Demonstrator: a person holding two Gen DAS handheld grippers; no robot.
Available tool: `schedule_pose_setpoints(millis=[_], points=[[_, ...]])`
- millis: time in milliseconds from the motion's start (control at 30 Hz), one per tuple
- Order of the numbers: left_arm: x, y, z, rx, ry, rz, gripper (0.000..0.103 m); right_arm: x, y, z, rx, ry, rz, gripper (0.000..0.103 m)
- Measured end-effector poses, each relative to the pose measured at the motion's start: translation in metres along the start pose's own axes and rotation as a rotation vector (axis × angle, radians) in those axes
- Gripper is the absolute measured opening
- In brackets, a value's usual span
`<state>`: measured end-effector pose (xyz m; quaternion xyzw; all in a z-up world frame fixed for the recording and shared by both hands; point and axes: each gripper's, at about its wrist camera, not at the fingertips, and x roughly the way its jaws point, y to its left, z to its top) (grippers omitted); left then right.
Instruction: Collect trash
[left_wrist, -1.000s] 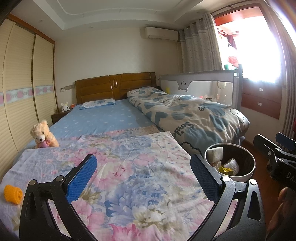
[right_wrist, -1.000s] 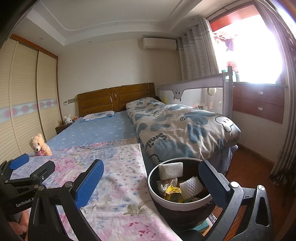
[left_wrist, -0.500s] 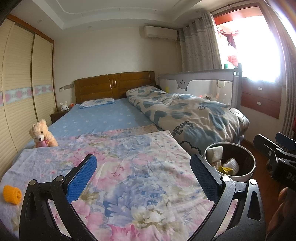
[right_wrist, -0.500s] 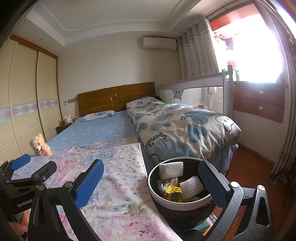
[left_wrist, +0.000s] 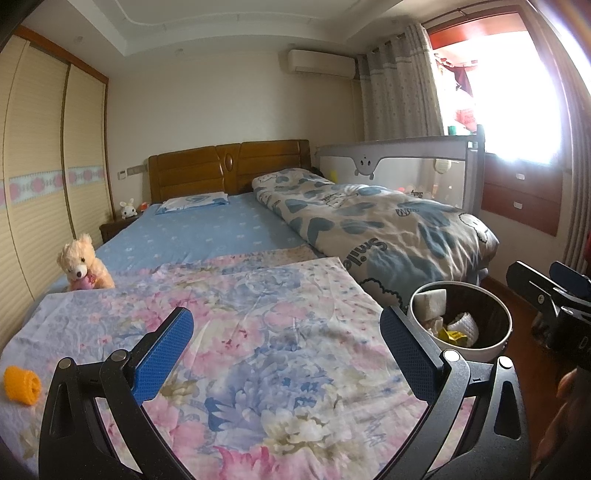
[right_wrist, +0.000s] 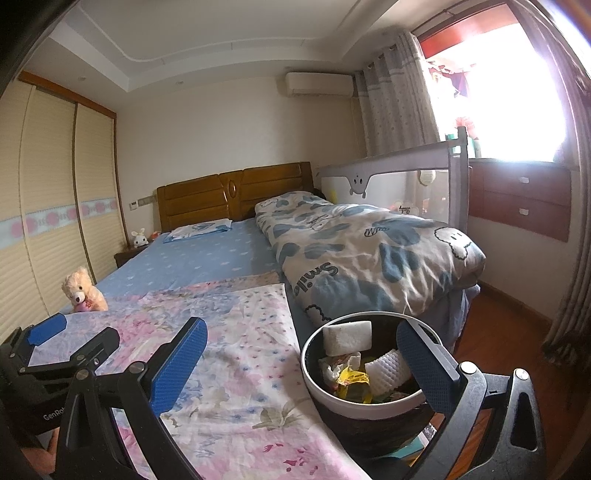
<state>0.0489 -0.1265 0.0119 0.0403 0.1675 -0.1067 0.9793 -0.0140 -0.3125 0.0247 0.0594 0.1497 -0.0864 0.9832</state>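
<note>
A round dark bin with a white rim (left_wrist: 506, 334) (right_wrist: 308, 369) stands beside the bed's foot and holds white foam pieces, crumpled paper and a yellow wrapper (right_wrist: 351, 380). An orange foam net sleeve (left_wrist: 22, 384) lies on the floral sheet at the far left. My left gripper (left_wrist: 286, 350) is open and empty above the floral sheet. My right gripper (right_wrist: 301, 363) is open and empty, just above the bin's near rim. Each gripper also shows at the edge of the other's view.
A floral sheet (left_wrist: 266, 332) covers the bed's foot. A teddy bear (left_wrist: 83, 264) sits at the left edge. A blue-patterned duvet (left_wrist: 388, 225) lies on the right side with a grey bed rail (left_wrist: 399, 158) behind it. Wooden floor (right_wrist: 495, 325) is to the right.
Both views shift only slightly; the left gripper has drifted a little. Both grippers stay open and empty.
</note>
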Motion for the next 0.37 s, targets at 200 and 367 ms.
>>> schedule_pose_setpoints(millis=[200,367], points=[[0.0016,0.0019,-0.0013,-0.002,0.001,0.001,0.103,0.0032,0.0031,-0.0015,0.003,0.018,0.004,0.103],[0.0022,0.0024,-0.0019,-0.004,0.003,0.002,0.103,0.009,-0.001,0.0003,0.006,0.031,0.006,0.103]])
